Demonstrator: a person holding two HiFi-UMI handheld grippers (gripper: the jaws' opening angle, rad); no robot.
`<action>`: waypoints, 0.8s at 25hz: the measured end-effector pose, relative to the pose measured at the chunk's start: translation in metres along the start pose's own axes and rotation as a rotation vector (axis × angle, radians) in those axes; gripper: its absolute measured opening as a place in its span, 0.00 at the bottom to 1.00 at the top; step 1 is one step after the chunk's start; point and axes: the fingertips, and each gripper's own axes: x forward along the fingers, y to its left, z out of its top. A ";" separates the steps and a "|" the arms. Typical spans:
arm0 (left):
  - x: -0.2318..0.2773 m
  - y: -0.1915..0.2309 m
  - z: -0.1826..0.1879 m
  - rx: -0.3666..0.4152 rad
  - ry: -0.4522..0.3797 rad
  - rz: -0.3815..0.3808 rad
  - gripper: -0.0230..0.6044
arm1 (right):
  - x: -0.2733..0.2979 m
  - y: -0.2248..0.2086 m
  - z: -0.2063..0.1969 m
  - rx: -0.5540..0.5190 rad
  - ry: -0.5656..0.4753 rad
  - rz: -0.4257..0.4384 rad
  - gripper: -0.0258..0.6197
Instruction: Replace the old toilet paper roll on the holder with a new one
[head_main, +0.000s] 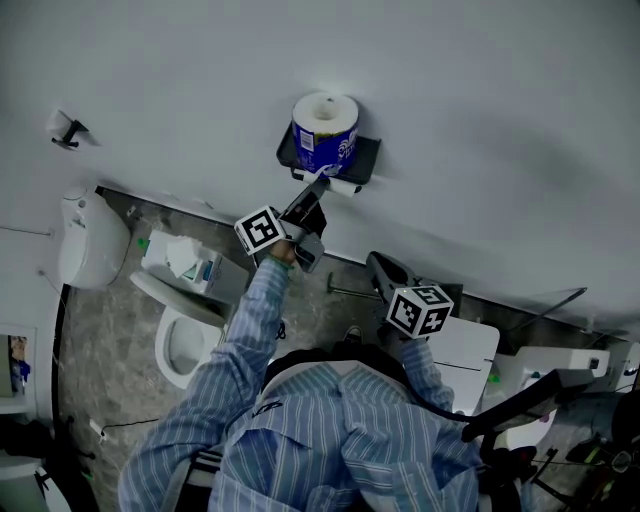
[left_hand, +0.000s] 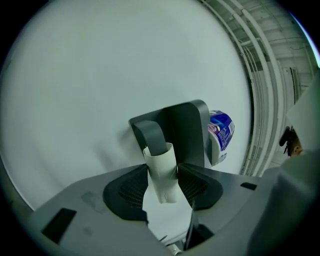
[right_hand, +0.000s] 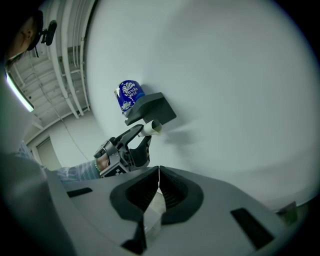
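A dark wall holder carries a new roll in blue wrapping on its top shelf. Under the shelf, a bare cardboard tube hangs on the holder's arm. My left gripper reaches up to it. In the left gripper view the tube sits between the pads, which touch it on both sides, with the arm still inside its far end. The wrapped roll shows behind the shelf. My right gripper hangs lower, away from the wall, shut and empty; its view shows the left gripper on the tube.
A toilet stands below left with a tissue pack on its tank. A white bin and a wall hook lie further left. Pipes run along the ceiling. White fixtures sit at lower right.
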 end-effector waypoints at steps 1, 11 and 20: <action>0.004 -0.002 -0.005 0.001 0.017 -0.006 0.34 | -0.001 -0.001 0.000 0.003 -0.001 -0.003 0.05; 0.036 -0.005 -0.074 0.045 0.233 0.004 0.33 | -0.012 -0.010 0.003 0.017 -0.031 -0.048 0.05; 0.027 0.000 -0.111 0.264 0.431 0.072 0.33 | -0.026 -0.031 0.013 0.057 -0.105 -0.139 0.05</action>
